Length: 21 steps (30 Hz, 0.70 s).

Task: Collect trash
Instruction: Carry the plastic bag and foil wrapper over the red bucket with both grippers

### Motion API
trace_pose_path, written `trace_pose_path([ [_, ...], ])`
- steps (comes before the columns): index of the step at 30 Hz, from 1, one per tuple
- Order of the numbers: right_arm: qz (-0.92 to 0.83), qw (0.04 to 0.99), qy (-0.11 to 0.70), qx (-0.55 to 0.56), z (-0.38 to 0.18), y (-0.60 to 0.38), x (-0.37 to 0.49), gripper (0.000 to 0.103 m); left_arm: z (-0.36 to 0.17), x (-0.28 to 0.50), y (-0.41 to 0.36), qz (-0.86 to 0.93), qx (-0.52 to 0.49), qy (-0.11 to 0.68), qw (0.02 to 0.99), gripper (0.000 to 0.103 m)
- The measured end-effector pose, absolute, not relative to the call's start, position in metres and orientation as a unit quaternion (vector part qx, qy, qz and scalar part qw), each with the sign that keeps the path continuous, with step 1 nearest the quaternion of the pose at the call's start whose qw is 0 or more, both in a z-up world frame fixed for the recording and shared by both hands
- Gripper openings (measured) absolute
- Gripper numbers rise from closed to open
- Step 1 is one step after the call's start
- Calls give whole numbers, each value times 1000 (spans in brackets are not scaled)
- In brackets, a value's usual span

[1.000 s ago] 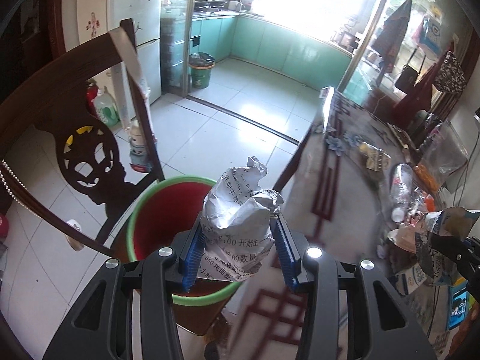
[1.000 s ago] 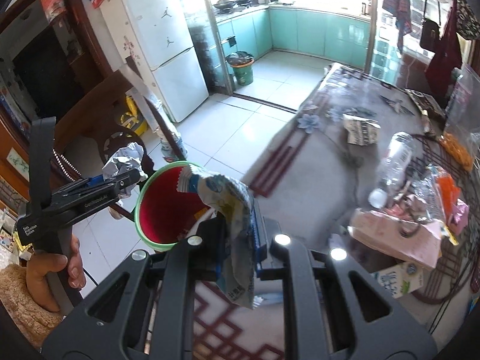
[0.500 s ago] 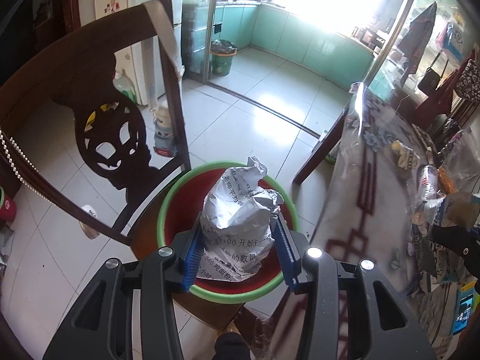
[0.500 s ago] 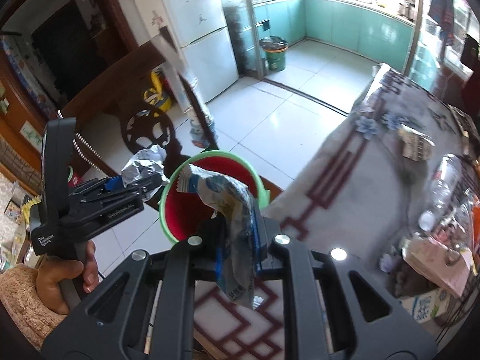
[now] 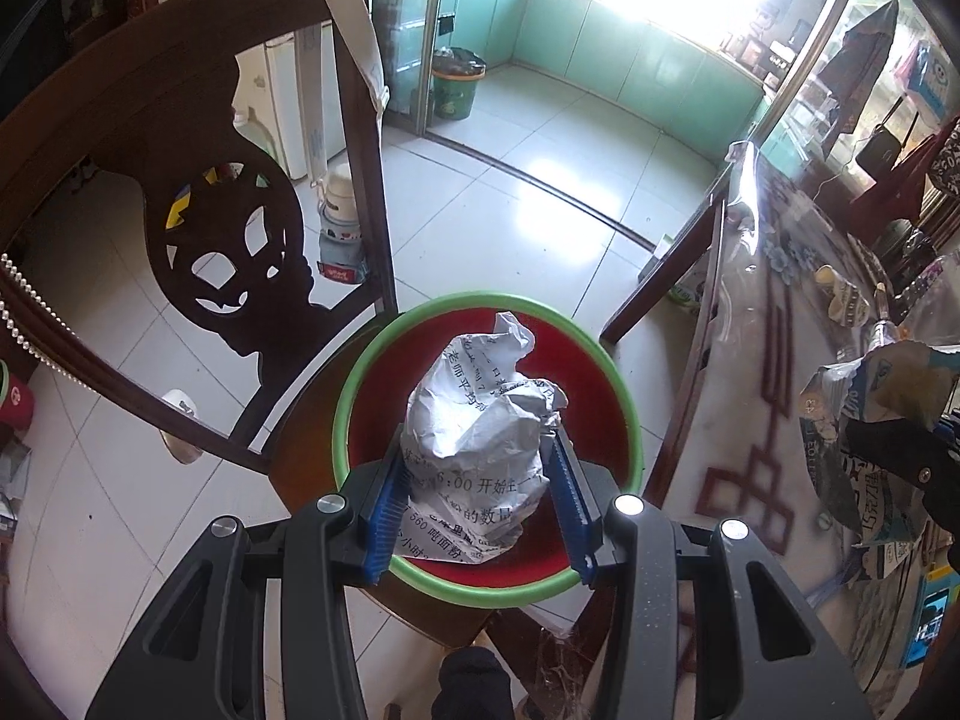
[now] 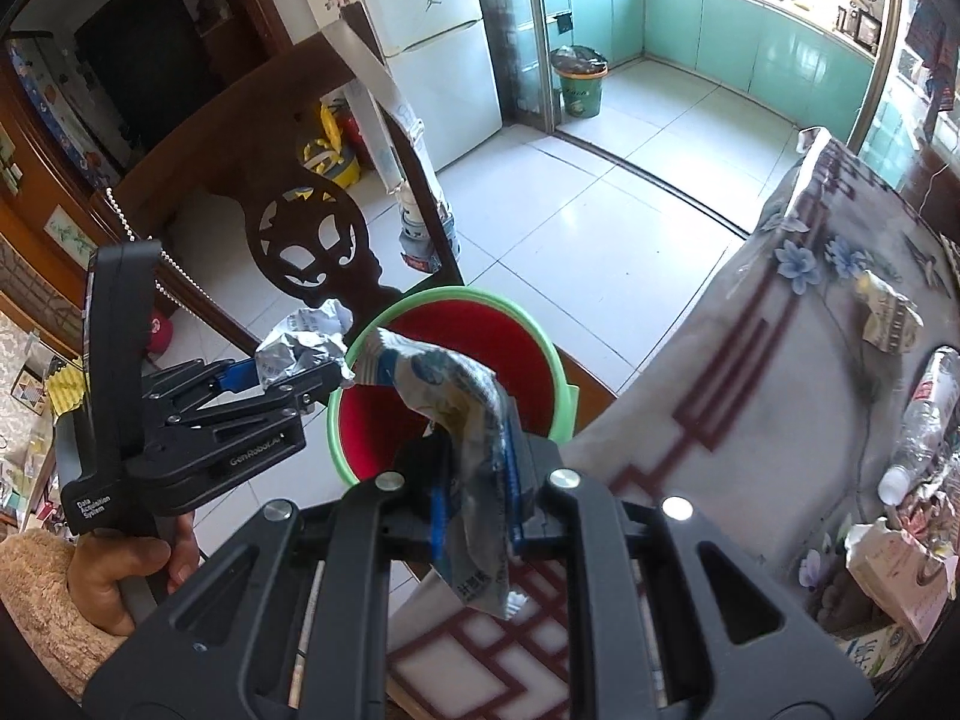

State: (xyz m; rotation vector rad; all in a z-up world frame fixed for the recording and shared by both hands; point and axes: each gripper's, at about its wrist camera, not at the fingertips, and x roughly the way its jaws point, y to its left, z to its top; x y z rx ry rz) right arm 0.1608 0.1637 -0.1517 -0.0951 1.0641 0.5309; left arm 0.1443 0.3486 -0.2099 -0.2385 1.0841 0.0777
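Observation:
A red bucket with a green rim stands on a dark wooden chair seat beside the table. My left gripper is shut on a crumpled ball of printed paper, which hangs over the bucket's mouth. From the right wrist view the left gripper with its paper ball sits at the bucket's left rim. My right gripper is shut on a limp blue-and-white plastic wrapper, held at the bucket's near rim; this wrapper also shows at the right of the left wrist view.
The chair's carved back rises just left of the bucket. A table with a flowered cloth lies to the right, carrying a crumpled wrapper, a plastic bottle and other clutter. A hand grips the left tool. White tiled floor lies beyond.
Both grippers moved left and down, off the table edge toward the bucket. The paper ball now hangs over the bucket's mouth and the wrapper has reached its near rim. Neither grip changed.

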Motion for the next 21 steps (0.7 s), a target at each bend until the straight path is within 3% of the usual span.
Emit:
trace_pose_path([
  [18,258,813,519,-56,-168,189,190,15,-230,181,359,31,-110,540,834,42],
  [21,262,812,519,-59,-169,193,192,19,-233,183,361,34,-113,543,831,50],
])
